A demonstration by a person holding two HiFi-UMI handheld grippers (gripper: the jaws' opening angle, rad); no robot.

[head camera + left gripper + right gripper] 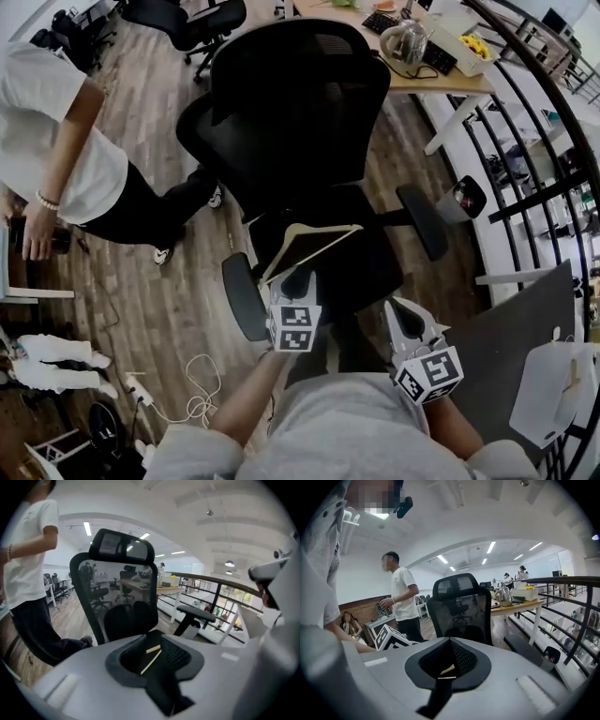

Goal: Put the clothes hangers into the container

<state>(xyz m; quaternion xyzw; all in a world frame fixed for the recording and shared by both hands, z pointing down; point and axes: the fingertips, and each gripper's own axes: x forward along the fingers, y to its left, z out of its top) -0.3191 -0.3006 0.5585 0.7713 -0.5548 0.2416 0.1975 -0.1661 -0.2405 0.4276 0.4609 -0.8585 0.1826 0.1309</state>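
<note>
Office chair (300,141) at centre, with a clothes hanger (314,242) lying on its seat; left gripper (298,279) just before the hanger, right gripper (407,317) further right. Desk (450,82) behind the chair, kettle (405,39) on it. Railing (544,122) at right; person (66,150) standing on the floor at left.

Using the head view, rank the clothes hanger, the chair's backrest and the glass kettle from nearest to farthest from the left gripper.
1. Clothes hanger, on the chair seat just ahead of the left gripper.
2. Backrest, beyond the seat.
3. Glass kettle, on the desk at the top.
</note>
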